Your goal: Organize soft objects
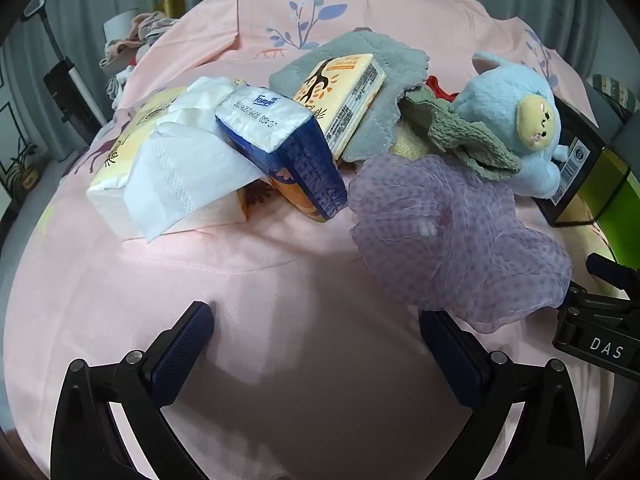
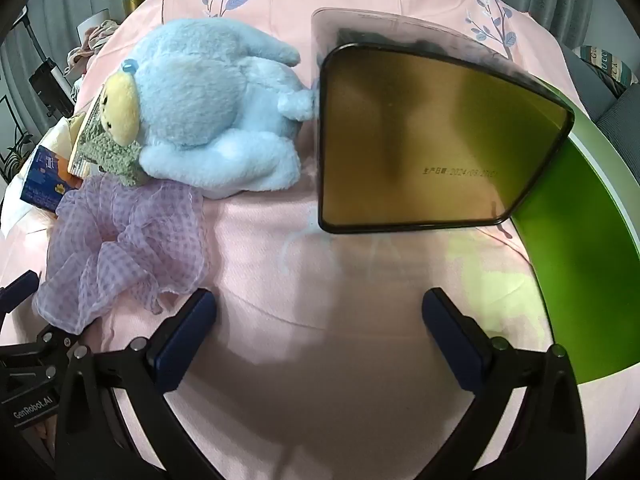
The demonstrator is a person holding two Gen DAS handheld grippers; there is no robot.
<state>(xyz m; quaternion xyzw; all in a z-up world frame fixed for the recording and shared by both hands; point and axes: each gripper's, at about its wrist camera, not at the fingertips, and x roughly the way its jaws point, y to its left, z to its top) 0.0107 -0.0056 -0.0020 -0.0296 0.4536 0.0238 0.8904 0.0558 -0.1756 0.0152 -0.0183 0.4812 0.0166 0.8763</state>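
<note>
A pile of soft things lies on the pink bedsheet [image 1: 280, 280]. In the left wrist view, left to right: a cream tissue pack with white tissue [image 1: 176, 176] spilling out, a blue tissue pack [image 1: 288, 152], an orange-cream tissue pack [image 1: 344, 96] on a grey towel [image 1: 368, 52], a lilac mesh scrunchie [image 1: 452, 240] and a light blue plush toy [image 1: 516, 120]. My left gripper [image 1: 316, 328] hovers open over bare sheet in front of the pile. My right gripper [image 2: 318, 312] is open too, between the lilac mesh scrunchie [image 2: 120, 240] and a dark empty bin [image 2: 432, 148]. The light blue plush toy [image 2: 212, 108] lies left of that bin.
A green curved container wall [image 2: 580, 260] rises at the right beside the bin. Clothes are heaped at the bed's far left [image 1: 132, 40]. Grey curtains hang behind the bed. The other gripper's black frame [image 1: 600, 332] shows at the right edge.
</note>
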